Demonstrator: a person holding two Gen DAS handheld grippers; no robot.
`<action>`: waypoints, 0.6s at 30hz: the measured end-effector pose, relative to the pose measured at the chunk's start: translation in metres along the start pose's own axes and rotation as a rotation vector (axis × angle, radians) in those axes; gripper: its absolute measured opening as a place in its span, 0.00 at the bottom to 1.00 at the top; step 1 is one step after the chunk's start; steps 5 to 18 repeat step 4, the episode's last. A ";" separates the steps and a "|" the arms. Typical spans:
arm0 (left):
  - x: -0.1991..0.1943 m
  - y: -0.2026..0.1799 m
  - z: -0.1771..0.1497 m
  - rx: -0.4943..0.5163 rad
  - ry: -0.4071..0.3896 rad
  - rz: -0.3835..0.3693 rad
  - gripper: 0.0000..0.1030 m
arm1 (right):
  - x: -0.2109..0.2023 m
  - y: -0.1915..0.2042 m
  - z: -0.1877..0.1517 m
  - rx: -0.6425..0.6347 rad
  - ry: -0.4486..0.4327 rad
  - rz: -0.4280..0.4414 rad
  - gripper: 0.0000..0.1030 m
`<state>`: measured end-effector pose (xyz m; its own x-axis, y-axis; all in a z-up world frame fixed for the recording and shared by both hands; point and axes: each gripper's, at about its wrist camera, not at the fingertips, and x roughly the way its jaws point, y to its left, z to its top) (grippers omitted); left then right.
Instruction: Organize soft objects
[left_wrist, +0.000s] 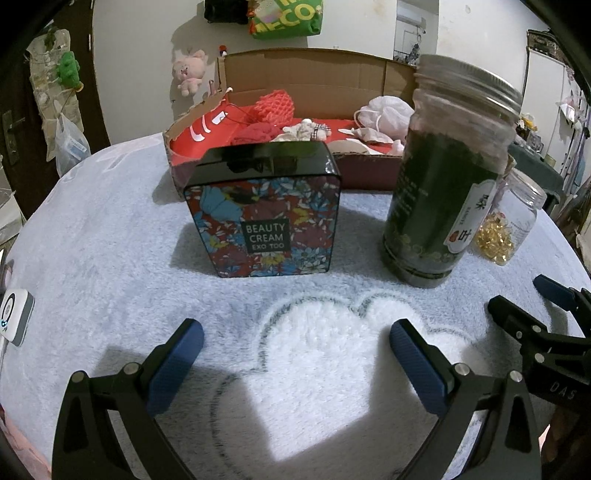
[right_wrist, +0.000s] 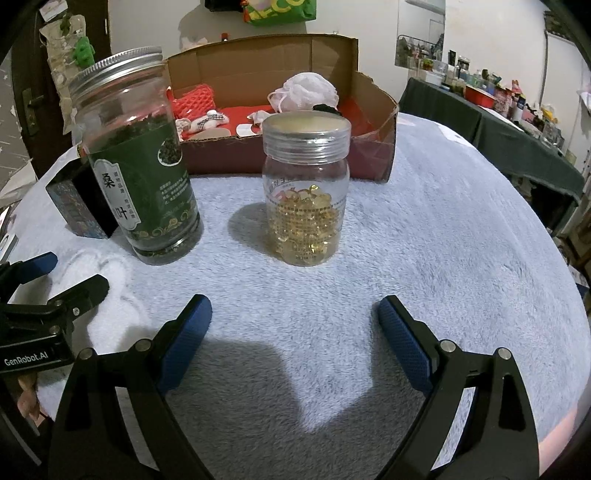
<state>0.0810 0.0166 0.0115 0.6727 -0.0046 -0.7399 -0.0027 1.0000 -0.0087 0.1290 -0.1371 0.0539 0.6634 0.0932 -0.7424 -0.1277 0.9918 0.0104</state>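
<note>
A cardboard box (left_wrist: 369, 173) (right_wrist: 229, 158) at the far side of the blanket holds soft things: a red mesh sponge (left_wrist: 275, 105) (right_wrist: 194, 101), a white puff (left_wrist: 388, 110) (right_wrist: 308, 90), a small plush toy (left_wrist: 304, 131) (right_wrist: 207, 120) and red cloth (left_wrist: 207, 127). My left gripper (left_wrist: 295, 338) stands open over the bare blanket, short of a flowered tin (left_wrist: 264, 218). My right gripper (right_wrist: 295, 312) is open too, with nothing between its fingers, in front of a clear capsule jar (right_wrist: 306, 192).
A tall green-labelled jar with a metal lid (left_wrist: 447, 184) (right_wrist: 138, 162) stands between tin and capsule jar (left_wrist: 513, 221). The pale fleece blanket (left_wrist: 110, 240) (right_wrist: 443, 240) covers the table. A white device (left_wrist: 14, 317) lies at its left edge. A pink plush (left_wrist: 190, 70) hangs on the wall.
</note>
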 end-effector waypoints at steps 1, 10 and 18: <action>0.000 0.000 0.000 0.001 0.000 0.001 1.00 | 0.000 0.000 0.000 0.000 0.000 0.000 0.90; 0.000 0.000 0.000 0.001 0.000 0.000 1.00 | 0.000 0.000 -0.001 -0.001 0.000 -0.001 0.90; 0.000 0.000 0.000 0.001 0.000 0.000 1.00 | 0.000 0.000 -0.001 -0.001 0.000 -0.001 0.90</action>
